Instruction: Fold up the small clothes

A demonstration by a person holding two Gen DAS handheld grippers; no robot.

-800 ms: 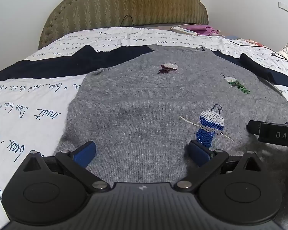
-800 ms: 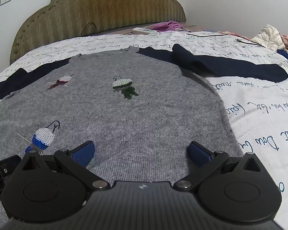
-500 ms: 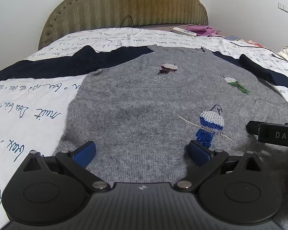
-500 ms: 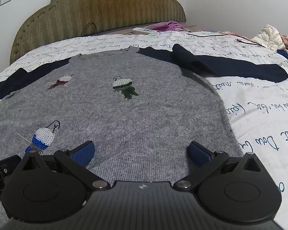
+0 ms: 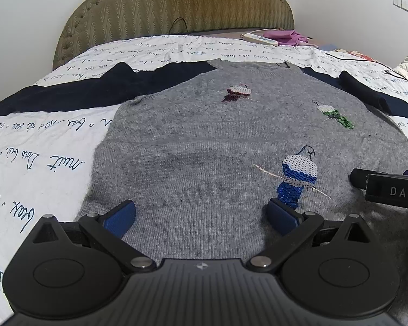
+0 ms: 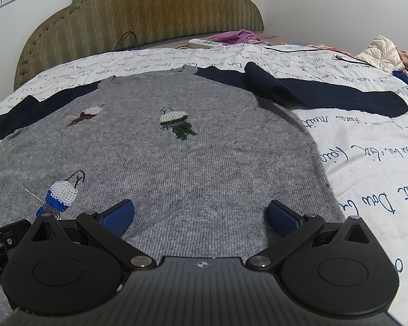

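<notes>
A small grey knit sweater (image 5: 204, 146) with navy sleeves lies flat, front up, on the bed; it also shows in the right wrist view (image 6: 176, 163). It carries sequin figures in maroon (image 5: 238, 93), green (image 5: 334, 114) and blue (image 5: 299, 176). The left sleeve (image 5: 95, 92) stretches out left; the right sleeve (image 6: 326, 92) stretches out right. My left gripper (image 5: 201, 214) is open and empty over the hem's left part. My right gripper (image 6: 201, 214) is open and empty over the hem's right part; its body shows in the left wrist view (image 5: 389, 190).
The bed has a white quilt with blue script (image 5: 40, 149) and an olive padded headboard (image 5: 176, 2). A white power strip (image 6: 204, 43) and a pink cloth (image 6: 236, 35) lie near the headboard. More clothes (image 6: 383, 51) are piled at the far right, with a black cable (image 6: 312, 51).
</notes>
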